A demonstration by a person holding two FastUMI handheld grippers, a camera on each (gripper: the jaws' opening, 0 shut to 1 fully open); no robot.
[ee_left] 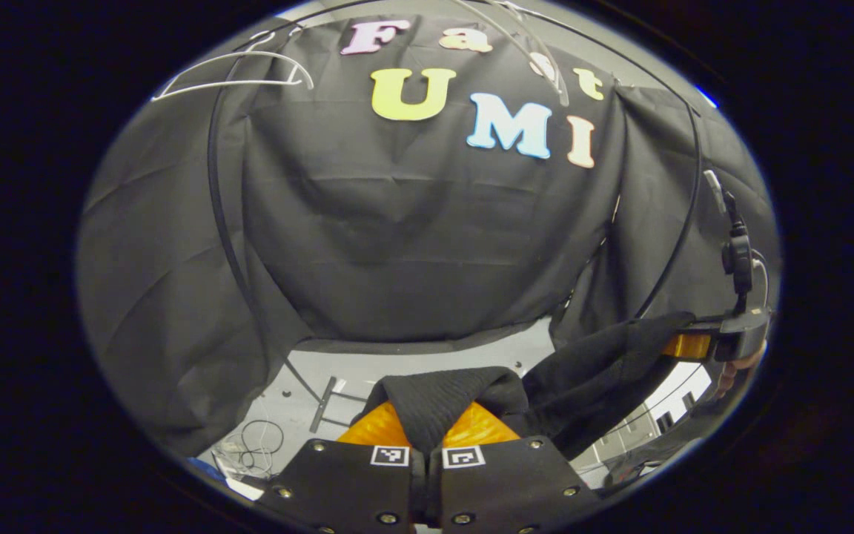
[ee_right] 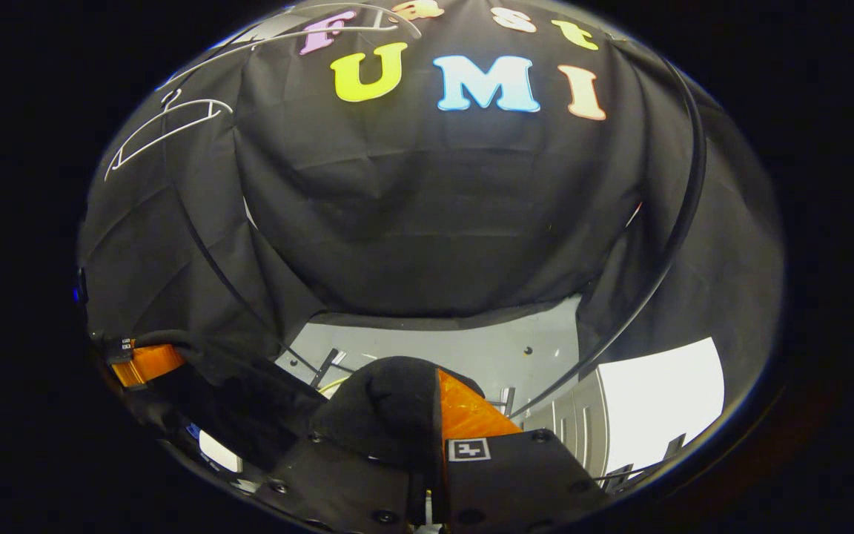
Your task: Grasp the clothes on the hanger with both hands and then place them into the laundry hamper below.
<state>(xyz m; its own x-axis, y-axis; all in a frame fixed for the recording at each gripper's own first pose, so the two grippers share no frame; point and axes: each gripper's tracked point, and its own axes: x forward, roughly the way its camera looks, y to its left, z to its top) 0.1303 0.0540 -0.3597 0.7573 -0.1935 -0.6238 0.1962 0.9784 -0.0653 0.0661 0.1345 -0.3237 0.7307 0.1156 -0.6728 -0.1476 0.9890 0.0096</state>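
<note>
Left gripper view: the left gripper [ee_left: 427, 434] is clenched on a fold of the black garment [ee_left: 590, 371], the cloth pinched between its two orange fingers [ee_left: 379, 429] and bunched over their tips. From there the garment runs as a slack band to the right and slightly upward to the right gripper [ee_left: 701, 345], seen far off at the view's edge with a hand [ee_left: 738, 371] behind it. Right gripper view: the right gripper [ee_right: 427, 419] has the same garment [ee_right: 390, 415] heaped over its left finger and against its orange right finger [ee_right: 471, 415]; the fingers look closed with cloth between them, so I judge it clamped on the garment, though the left finger is covered. The cloth trails leftward to the left gripper [ee_right: 141, 362]. Garment is therefore off the hanger and hung between the two tools, its long axis running hand to hand, roughly level. Two bare white hangers [ee_left: 234, 74] sit high on the rail [ee_left: 223, 222], well above both tools. Pale floor [ee_left: 427, 363] lies below and ahead. The laundry hamper cannot be made out in either view; judged from the task, it lies beneath the span. Judgement: the coming move is a joint lowering; neither hand is clearly nearer, so both should descend together, keeping the span short enough to fit the opening before letting go.
</note>
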